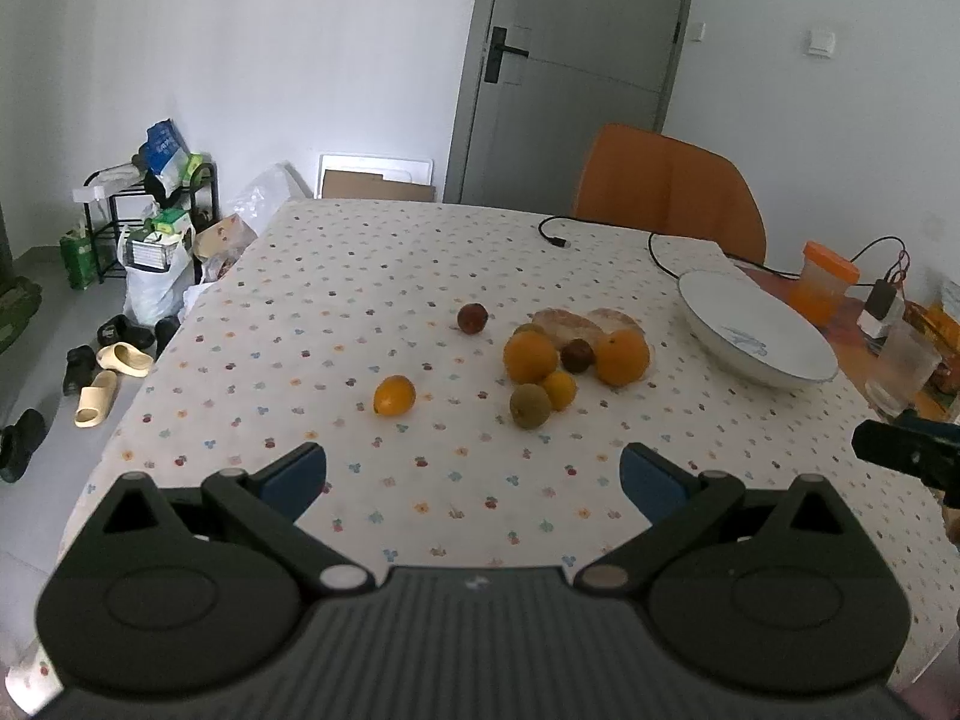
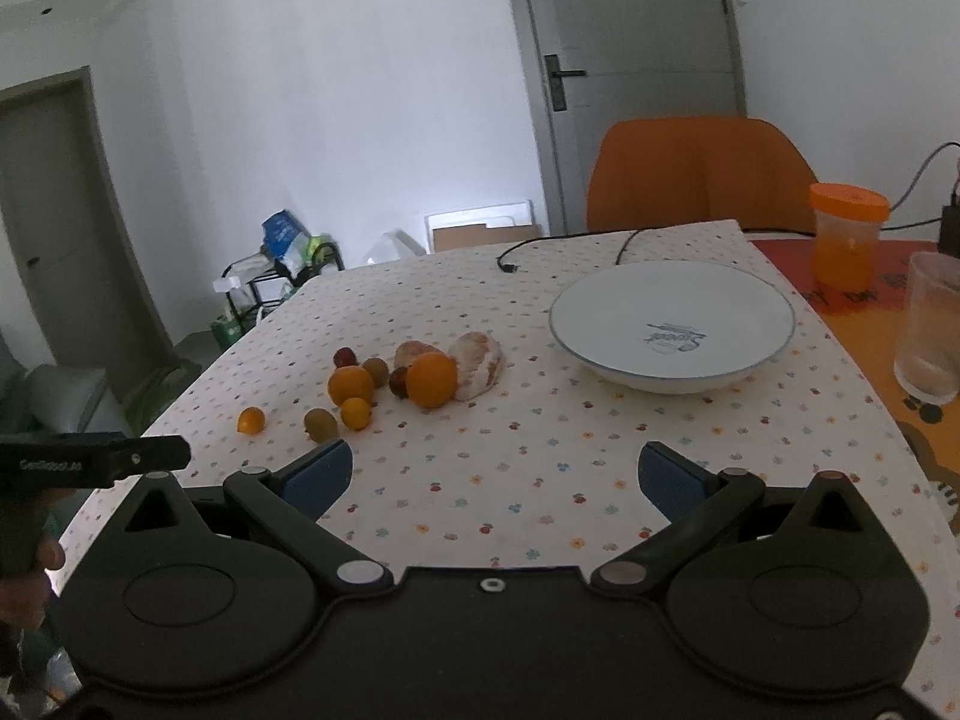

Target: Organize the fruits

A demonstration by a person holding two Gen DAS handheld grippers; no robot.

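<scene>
The table (image 2: 540, 480) with its dotted cloth spreads out ahead of both tongs. The orange chair (image 2: 696, 171) stands at its far edge, straight ahead of the right tongs. The white plate (image 2: 672, 369) sits ahead of the right tongs and slightly to their right, with no fruit in it; from the left tongs it lies far to the right.

The left tongs (image 1: 474, 483) hover above the cloth with their jaws spread wide and nothing between the blue pads. The right tongs (image 2: 495, 477) hover likewise, jaws wide and holding nothing; their dark tip shows at the right edge of the left wrist view.

The fruit lies in a loose cluster ahead of the left tongs and ahead-left of the right tongs, well left of the plate. At its back are 2 peeled citrus pieces (image 1: 585, 324), touching each other. In front of them sit 2 oranges (image 1: 623, 356), with a dark round fruit (image 1: 577, 355) between them. Just nearer the left tongs are a small yellow-orange fruit (image 1: 559, 390) and a kiwi (image 1: 530, 405), side by side. Another dark red fruit (image 1: 472, 318) rests apart, to the cluster's left. A lone small orange fruit (image 1: 394, 396) lies nearer still, ahead-left of the left tongs.

A lidded orange cup (image 2: 847, 234) and a clear glass (image 2: 930, 330) stand far right of the right tongs. A black cable (image 2: 564, 243) trails across the far cloth.
</scene>
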